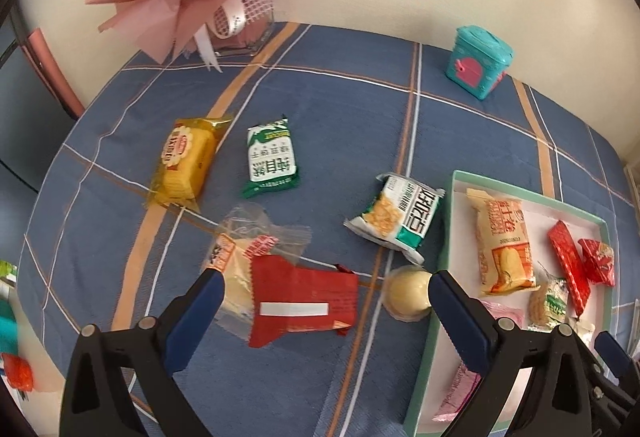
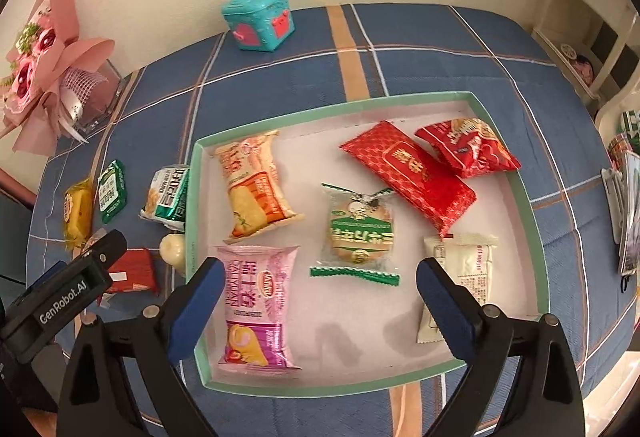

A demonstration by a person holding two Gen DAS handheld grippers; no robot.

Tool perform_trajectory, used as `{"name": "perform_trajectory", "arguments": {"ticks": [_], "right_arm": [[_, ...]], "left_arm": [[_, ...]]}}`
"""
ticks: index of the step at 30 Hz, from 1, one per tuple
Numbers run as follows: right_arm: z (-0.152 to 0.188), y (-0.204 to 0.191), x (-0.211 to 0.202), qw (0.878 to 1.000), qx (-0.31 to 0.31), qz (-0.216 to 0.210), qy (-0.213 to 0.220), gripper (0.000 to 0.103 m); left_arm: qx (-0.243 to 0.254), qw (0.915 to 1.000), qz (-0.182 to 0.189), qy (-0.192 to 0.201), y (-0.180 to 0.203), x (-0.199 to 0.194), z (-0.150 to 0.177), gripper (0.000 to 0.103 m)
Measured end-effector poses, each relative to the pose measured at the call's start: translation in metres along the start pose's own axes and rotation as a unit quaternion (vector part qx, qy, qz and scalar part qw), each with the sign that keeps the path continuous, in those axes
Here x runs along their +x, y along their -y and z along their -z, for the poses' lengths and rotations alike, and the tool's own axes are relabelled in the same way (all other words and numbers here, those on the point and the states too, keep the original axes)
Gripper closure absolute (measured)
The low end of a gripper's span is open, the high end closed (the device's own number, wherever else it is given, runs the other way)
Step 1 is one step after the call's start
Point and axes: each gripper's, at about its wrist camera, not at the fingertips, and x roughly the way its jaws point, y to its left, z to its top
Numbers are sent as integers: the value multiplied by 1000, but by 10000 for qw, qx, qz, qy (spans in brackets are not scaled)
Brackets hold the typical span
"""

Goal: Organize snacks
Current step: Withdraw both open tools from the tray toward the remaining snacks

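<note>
My left gripper (image 1: pixel 324 285) is open and empty above a red packet (image 1: pixel 304 303) lying on a clear-wrapped pastry (image 1: pixel 236 277). A pale round sweet (image 1: pixel 406 291) lies by its right finger. A yellow cake pack (image 1: pixel 184 161), a green-white packet (image 1: pixel 272 159) and a cracker pack (image 1: pixel 396 221) lie on the blue cloth. My right gripper (image 2: pixel 320 277) is open and empty over the green-rimmed tray (image 2: pixel 192 205), which holds several snacks: an orange pack (image 2: pixel 256 185), a pink pack (image 2: pixel 256 301), a green biscuit (image 2: pixel 360 233), two red packs (image 2: pixel 412 177) and a white sachet (image 2: pixel 468 269).
A pink bouquet in a glass vase (image 1: pixel 240 25) stands at the far left of the table. A teal tin (image 1: pixel 480 61) stands at the back near the wall. A white shelf (image 2: pixel 580 29) stands to the right of the table.
</note>
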Motion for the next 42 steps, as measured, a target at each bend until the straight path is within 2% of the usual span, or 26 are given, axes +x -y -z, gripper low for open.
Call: {"name": "perform_trajectory", "arguments": {"ticks": [8, 15, 18, 24, 30, 35, 42], "right_arm": [[3, -26, -5, 9991, -172, -211, 333, 6], [7, -49, -2, 9979, -353, -335, 434, 6], [8, -56, -2, 9972, -417, -411, 472, 6], [10, -68, 3, 9968, -405, -560, 411, 6], [11, -77, 14, 9980, -486, -358, 205, 6], [12, -88, 17, 9969, -529, -539, 232, 6], [12, -112, 20, 9917, -570, -1140, 192, 6]], "left_arm": [[-115, 9999, -48, 103, -19, 0, -3, 0], [-134, 9979, 10, 640, -35, -8, -4, 0], [-248, 9971, 20, 716, -45, -8, -5, 0], [-583, 9967, 153, 542, -70, -2, -6, 0], [-886, 9949, 186, 448, -92, 6, -5, 0], [-925, 9943, 91, 523, -101, 4, -7, 0], [-1154, 9929, 201, 184, -115, 14, -7, 0]]}}
